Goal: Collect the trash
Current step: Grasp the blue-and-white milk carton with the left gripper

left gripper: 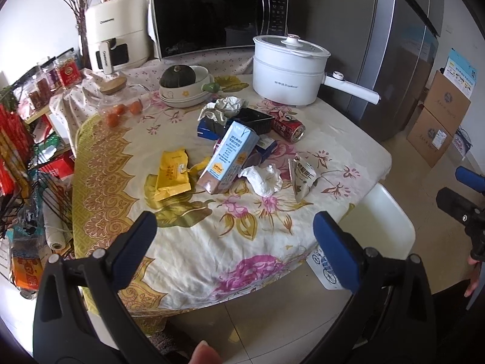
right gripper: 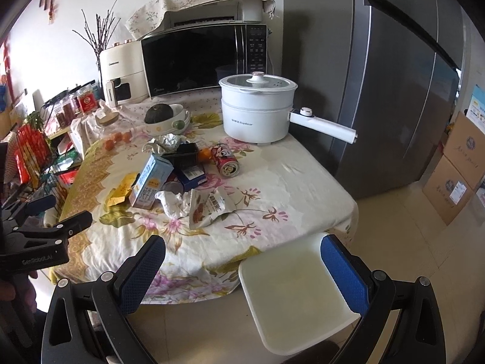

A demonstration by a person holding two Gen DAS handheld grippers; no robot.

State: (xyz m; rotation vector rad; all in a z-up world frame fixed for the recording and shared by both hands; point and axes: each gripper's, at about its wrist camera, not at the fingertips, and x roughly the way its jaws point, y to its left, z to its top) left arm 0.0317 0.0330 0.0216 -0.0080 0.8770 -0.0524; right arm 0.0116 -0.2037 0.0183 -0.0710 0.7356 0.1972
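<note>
Left gripper (left gripper: 235, 224): jaws spread wide, holding nothing, hovering off the near edge of the desk (left gripper: 188, 261). Right gripper (right gripper: 242, 253): likewise wide apart and empty, above a white chair seat (right gripper: 291, 297) at 6 o'clock of the desk.

Step in hand, by judgement: the approach; no trash is picked up yet. The next move calls for choosing one piece, probably a near one, and closing on it.

Trash, heaped mid-desk at 12 o'clock from both grippers:
- milk carton (left gripper: 230, 159), one, lying tilted
- yellow wrapper (left gripper: 172, 173), one, at 9 o'clock of the carton
- crumpled tissue (left gripper: 263, 179), two: one just beside the carton, one at the far side of the heap
- torn snack pouch (left gripper: 301, 179), one, at 3 o'clock
- red drink can (left gripper: 288, 126), one, on its side
- black tray (left gripper: 253, 119), one

Other boxes in the heap are part hidden; count uncertain.
</note>
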